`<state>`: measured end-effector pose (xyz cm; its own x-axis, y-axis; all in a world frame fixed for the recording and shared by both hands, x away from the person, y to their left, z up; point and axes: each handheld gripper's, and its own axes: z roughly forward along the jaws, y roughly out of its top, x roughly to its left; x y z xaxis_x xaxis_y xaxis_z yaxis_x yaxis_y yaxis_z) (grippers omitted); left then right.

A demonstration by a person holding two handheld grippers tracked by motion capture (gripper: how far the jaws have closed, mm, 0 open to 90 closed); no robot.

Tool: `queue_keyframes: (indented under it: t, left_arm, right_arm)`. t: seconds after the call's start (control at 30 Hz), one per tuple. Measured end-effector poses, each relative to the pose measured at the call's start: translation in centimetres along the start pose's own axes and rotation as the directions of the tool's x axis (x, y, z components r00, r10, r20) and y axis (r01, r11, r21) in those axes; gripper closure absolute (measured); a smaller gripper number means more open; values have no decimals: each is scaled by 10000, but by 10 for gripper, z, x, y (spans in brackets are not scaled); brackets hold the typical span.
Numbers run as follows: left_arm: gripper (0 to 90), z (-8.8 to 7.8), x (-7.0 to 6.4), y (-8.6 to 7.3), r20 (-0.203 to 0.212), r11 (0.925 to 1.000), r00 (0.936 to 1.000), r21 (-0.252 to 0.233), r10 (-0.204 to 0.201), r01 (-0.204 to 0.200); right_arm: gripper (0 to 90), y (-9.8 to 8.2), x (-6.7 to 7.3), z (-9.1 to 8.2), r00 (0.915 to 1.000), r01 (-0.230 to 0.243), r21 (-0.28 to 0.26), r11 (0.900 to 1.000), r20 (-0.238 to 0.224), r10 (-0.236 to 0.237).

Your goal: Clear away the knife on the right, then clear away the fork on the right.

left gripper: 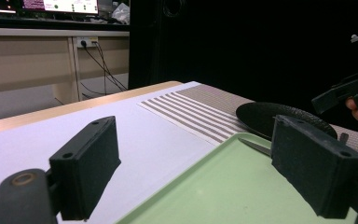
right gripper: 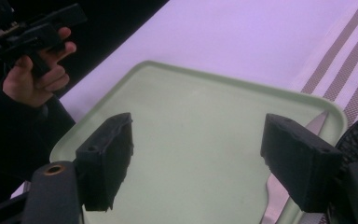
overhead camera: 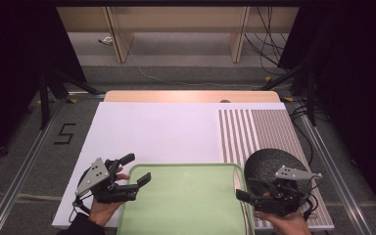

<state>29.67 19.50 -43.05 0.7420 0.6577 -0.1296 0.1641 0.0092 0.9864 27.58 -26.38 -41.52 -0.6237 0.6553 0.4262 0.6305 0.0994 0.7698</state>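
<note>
surface [overhead camera: 156, 132]: a white sheet spread over the middle of the high view, with a striped mat [overhead camera: 254, 127] at its right; judged flat and firm under a load
tray [overhead camera: 186, 205]: pale green, seen at the lower middle of the high view between the two grippers; judged light, stiff and smooth, so likely slippery; best taken by the raised rim at its left and right edges
plate [overhead camera: 269, 161]: dark and round, just beside the tray's right edge at the lower right; judged rigid, perhaps breakable
knife [right gripper: 318, 125]: a slim blade lying along the tray's right rim in the right gripper view; judged thin, hard and sharp, best taken by the handle, which is hidden
left gripper [overhead camera: 138, 171]: jaws apart, nothing between them, at the tray's left edge
right gripper [overhead camera: 247, 188]: jaws spread wide, nothing held, over the tray's right edge
</note>
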Motion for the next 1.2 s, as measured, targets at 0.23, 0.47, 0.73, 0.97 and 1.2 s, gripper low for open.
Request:
queue_keyframes:
  t: [0.23,0.47,0.73,0.97,1.2]
  left_arm:
    - [150,0,0,0,-5,10000,10000,-11,-11,11]
    - [150,-2,-1,0,35,10000,10000,-38,-14,14]
    - [150,-2,-1,0,36,10000,10000,-32,-11,11]
    - [150,-2,-1,0,22,10000,10000,-32,-5,5]
    - [150,-3,-2,0,4,9999,9999,-40,127,-127]
  right_arm:
    - [220,-2,-11,-12,9987,-506,-645,9966,-26,505]
    - [213,-6,-16,-24,9974,-670,-974,9930,190,692]
    - [209,-9,-22,-35,9946,-720,-1010,9923,673,790]
    - [208,-11,-24,-40,9918,-534,-859,9949,1111,628]
    - [212,-17,-27,-53,9786,-134,-591,9982,2041,253]
